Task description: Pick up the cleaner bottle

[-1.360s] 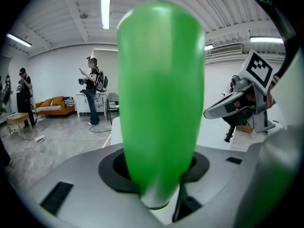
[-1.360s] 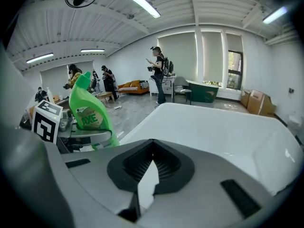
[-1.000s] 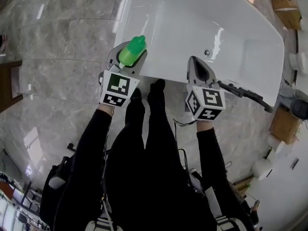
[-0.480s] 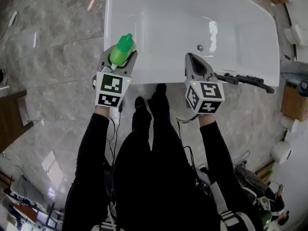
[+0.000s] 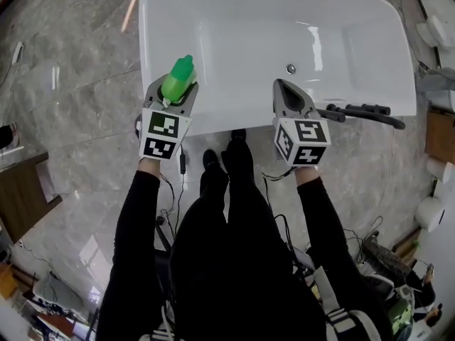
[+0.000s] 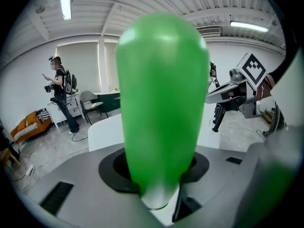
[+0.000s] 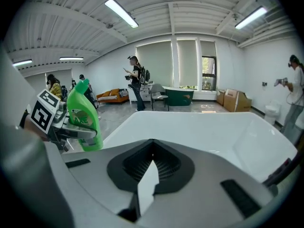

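Note:
The green cleaner bottle [image 5: 178, 81] stands upright between my left gripper's jaws, cap up, and fills the left gripper view [image 6: 159, 103]. My left gripper [image 5: 174, 86] is shut on its body, above the near left rim of the white bathtub [image 5: 284, 20]. From the right gripper view the bottle [image 7: 84, 118] shows at the left, clamped in the left gripper [image 7: 71, 132]. My right gripper [image 5: 279, 84] hangs over the tub's near rim further right, its jaws meeting in a point with nothing in them [image 7: 152, 146].
A black bar-shaped object [image 5: 362, 112] lies along the tub's near right rim. A round drain fitting [image 5: 290, 68] sits on the tub wall. Cardboard boxes and white fixtures [image 5: 430, 212] stand at the right, wooden furniture [image 5: 21, 197] at the left. People stand across the room [image 7: 137, 82].
Both grippers have shifted along the tub's near rim, and the tub now lies squarer in the head view. The bottle stays clamped in the left gripper.

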### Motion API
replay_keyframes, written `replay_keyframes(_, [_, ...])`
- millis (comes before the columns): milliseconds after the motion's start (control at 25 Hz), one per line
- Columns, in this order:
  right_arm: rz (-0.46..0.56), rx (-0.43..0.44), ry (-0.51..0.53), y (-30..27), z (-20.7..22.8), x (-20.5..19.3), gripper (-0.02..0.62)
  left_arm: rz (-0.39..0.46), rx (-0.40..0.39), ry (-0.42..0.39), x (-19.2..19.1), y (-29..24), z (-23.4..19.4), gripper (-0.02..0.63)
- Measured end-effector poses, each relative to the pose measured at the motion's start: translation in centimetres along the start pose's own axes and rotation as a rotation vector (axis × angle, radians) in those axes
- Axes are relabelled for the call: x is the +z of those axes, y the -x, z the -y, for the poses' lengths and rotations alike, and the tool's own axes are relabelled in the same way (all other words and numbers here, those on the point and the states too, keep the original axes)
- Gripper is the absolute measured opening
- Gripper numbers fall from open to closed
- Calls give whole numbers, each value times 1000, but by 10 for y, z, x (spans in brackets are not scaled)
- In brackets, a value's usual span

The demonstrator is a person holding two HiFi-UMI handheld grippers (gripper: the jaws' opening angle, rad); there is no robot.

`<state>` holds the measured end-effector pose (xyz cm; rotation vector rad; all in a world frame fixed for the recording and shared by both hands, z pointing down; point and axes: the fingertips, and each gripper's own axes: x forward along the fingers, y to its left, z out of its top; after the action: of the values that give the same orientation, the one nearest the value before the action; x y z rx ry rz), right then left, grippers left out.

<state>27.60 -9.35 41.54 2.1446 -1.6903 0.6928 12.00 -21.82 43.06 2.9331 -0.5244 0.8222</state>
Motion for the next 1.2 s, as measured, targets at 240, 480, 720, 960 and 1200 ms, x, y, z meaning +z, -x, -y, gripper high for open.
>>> replay_keyframes(240, [-16, -13, -16, -7, 41, -3, 2, -56, -42, -38, 6, -39, 22, 190])
replay_keyframes(480, [-23, -26, -36, -9, 78, -4, 2, -82, -67, -58, 16, -71, 44, 190])
replay_keyframes(720, [-34, -29, -99, -15, 115, -10, 2, -96, -116, -78, 29, -111, 70, 190])
replay_keyframes(960, [-41, -54, -134, -13, 144, -10, 2, -108, -188, -113, 48, -142, 99, 190])
replay_keyframes(1200, [-42, -64, -142, -7, 160, -8, 2, -105, -254, -143, 63, -163, 124, 190])
